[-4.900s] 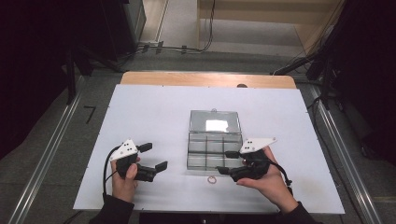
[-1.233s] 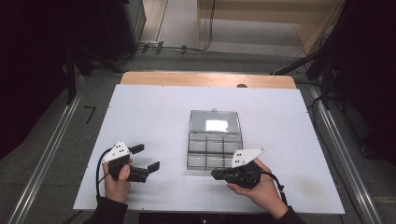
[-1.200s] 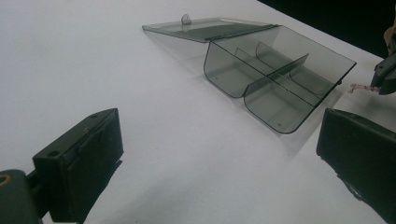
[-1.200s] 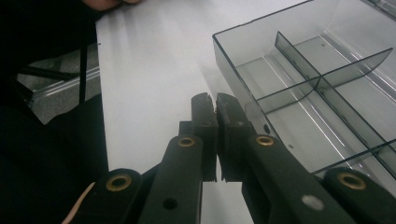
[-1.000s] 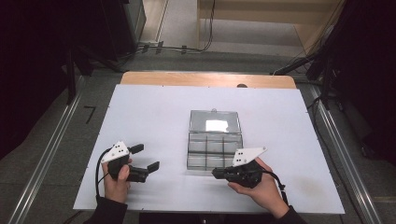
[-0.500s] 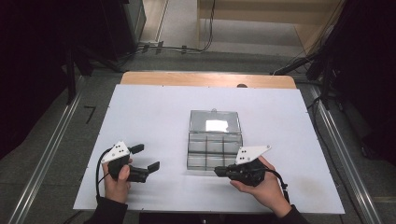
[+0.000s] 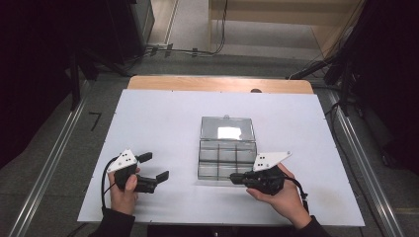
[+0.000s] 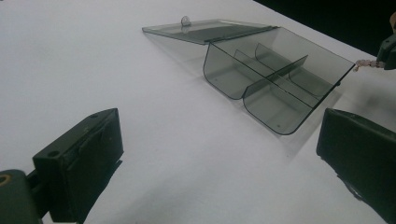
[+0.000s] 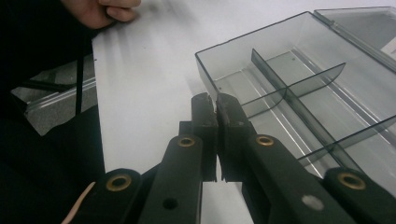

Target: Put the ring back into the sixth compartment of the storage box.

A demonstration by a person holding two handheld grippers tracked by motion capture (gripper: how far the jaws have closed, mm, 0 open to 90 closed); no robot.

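Note:
A clear plastic compartment box (image 7: pixel 227 159) lies in the middle of the white table (image 7: pixel 163 123). Its lid (image 7: pixel 227 129) is folded open flat behind it. My right gripper (image 7: pixel 234 176) sits at the box's front edge, shut, with its tip just outside the near wall (image 9: pixel 215 103). In the left gripper view a small pink ring (image 8: pixel 366 63) hangs from that right gripper's tip (image 8: pixel 387 49), beside the box (image 8: pixel 275 74). My left gripper (image 7: pixel 155 166) rests near the table's front left, jaws wide open (image 8: pixel 219 133) with nothing between them.
The box's compartments (image 9: pixel 303 84) look empty. A wooden strip (image 7: pixel 220 84) shows at the table's far edge. Metal rails (image 7: pixel 49 163) run along the floor on both sides. The left hand (image 9: pixel 107 9) shows far off in the right gripper view.
The pink ring that lay on the table in front of the box is gone from there. The right gripper has shifted slightly right, toward the box's front. The left hand has hardly moved.

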